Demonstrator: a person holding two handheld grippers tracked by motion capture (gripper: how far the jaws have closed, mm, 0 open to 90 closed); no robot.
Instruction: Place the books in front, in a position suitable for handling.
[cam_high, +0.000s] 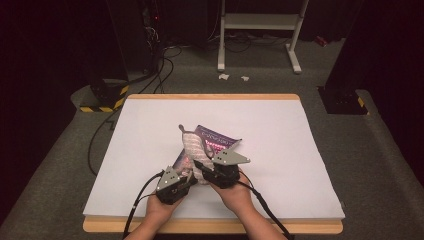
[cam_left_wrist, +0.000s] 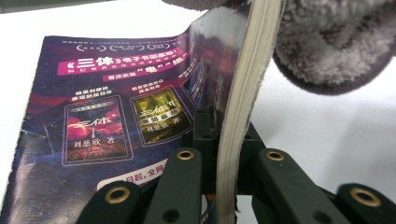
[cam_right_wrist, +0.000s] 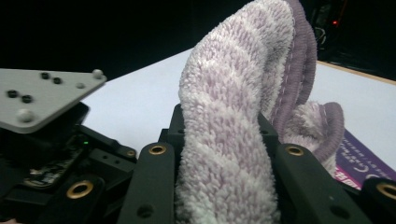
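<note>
Left gripper (cam_high: 189, 181) clamped on edge of purple book (cam_left_wrist: 112, 116), book on white table (cam_high: 280, 135) near its middle, right gripper (cam_high: 207, 167) gripping fluffy striped towel (cam_right_wrist: 238, 116), towel draped over book, grippers side by side

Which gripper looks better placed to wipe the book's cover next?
Right, probably. The right gripper is clamped on the fluffy towel, which hangs over the book. The left gripper pinches the book's page edge, steadying it.

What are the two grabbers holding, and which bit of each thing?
The left gripper pinches the book by its page edge. The right gripper grips the fluffy towel by a bunched fold.
</note>
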